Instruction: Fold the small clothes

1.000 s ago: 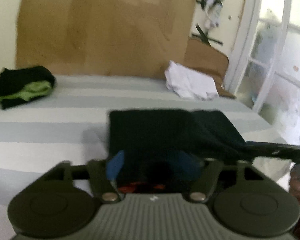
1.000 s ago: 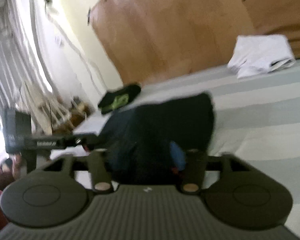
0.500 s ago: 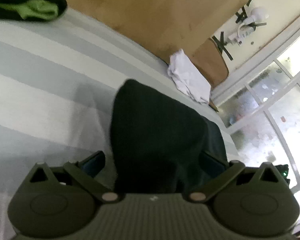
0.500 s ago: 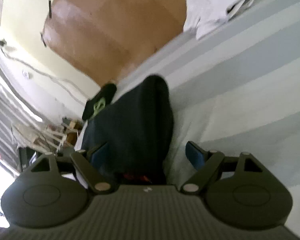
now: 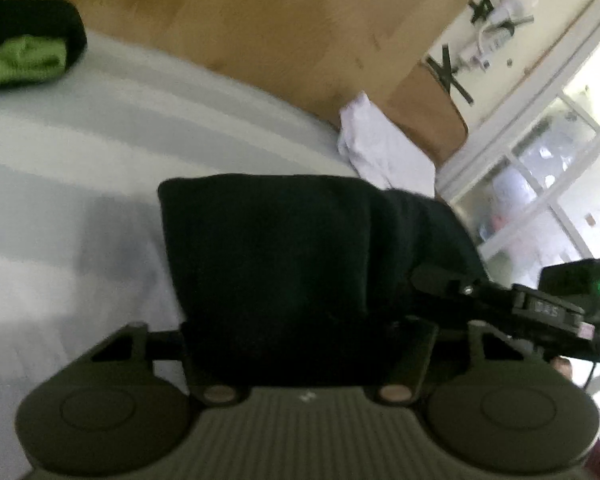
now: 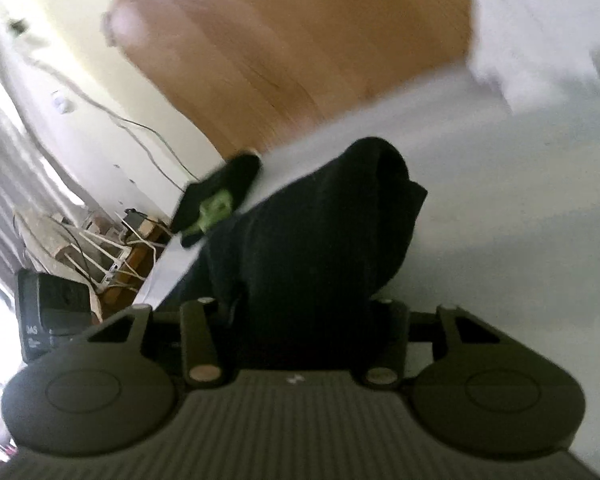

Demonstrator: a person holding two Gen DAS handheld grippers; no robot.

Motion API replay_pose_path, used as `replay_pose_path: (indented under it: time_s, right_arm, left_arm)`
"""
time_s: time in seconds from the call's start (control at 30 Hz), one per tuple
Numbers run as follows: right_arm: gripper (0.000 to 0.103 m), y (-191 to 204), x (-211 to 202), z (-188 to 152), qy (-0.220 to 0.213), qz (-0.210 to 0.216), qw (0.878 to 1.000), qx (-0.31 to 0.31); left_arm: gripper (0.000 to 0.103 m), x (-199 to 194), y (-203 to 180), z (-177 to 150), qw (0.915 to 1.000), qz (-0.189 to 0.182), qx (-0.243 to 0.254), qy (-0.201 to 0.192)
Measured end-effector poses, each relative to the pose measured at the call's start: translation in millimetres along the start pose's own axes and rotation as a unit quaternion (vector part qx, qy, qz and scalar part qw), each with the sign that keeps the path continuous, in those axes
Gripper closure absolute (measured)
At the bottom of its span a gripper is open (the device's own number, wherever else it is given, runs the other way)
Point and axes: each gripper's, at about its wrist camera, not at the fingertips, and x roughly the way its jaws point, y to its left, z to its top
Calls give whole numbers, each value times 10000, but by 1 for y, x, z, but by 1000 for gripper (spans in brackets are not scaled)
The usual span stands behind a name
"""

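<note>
Since a second ago the black garment point(image 5: 284, 264) has bunched shorter, both left gripper point(image 5: 308, 344) and right gripper point(image 6: 296, 320) closing around it, white cloth point(image 5: 380, 148) at one o'clock.

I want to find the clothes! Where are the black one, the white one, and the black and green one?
black garment point(image 5: 268, 256), left wrist view, middle of its folded top.
white garment point(image 5: 380, 152), left wrist view, its crumpled middle.
black and green garment point(image 5: 24, 60), left wrist view, its green part.

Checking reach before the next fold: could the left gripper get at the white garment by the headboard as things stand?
Probably not yet. The left gripper has the black garment between its closing jaws, and that cloth lies between it and the white garment.
</note>
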Motion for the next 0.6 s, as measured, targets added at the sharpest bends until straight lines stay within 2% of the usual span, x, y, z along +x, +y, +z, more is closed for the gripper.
replay_pose_path:
  time_s: [0.1,0.17,0.27,0.33,0.43,0.5,0.6]
  right_arm:
    - [52,4,18,16,-193,44,9993,-319]
    - [52,-7,36,22,-115,61,9998,-152]
    - [51,-29,58,22,34,-4,9997,229]
    - [49,-47,64,16,64,42,9983,585]
    - [45,-71,58,9,-73,452,9914,1224]
    - [45,-76,54,6,-143,621,9890,1337]
    - [43,-76,51,6,-151,710,9882,1352]
  left_arm:
    - [50,-11,3,21,9989,115,85,-444]
    - [50,-10,2,32,9966,374,244,-688]
    - [49,7,12,38,9956,671,131,-642]
    - [43,19,22,35,9951,789,-29,-588]
    - [27,27,31,25,9945,727,-156,-732]
    - [25,29,27,19,9929,783,47,-898]
    - [19,35,14,14,9885,1107,473,-915]
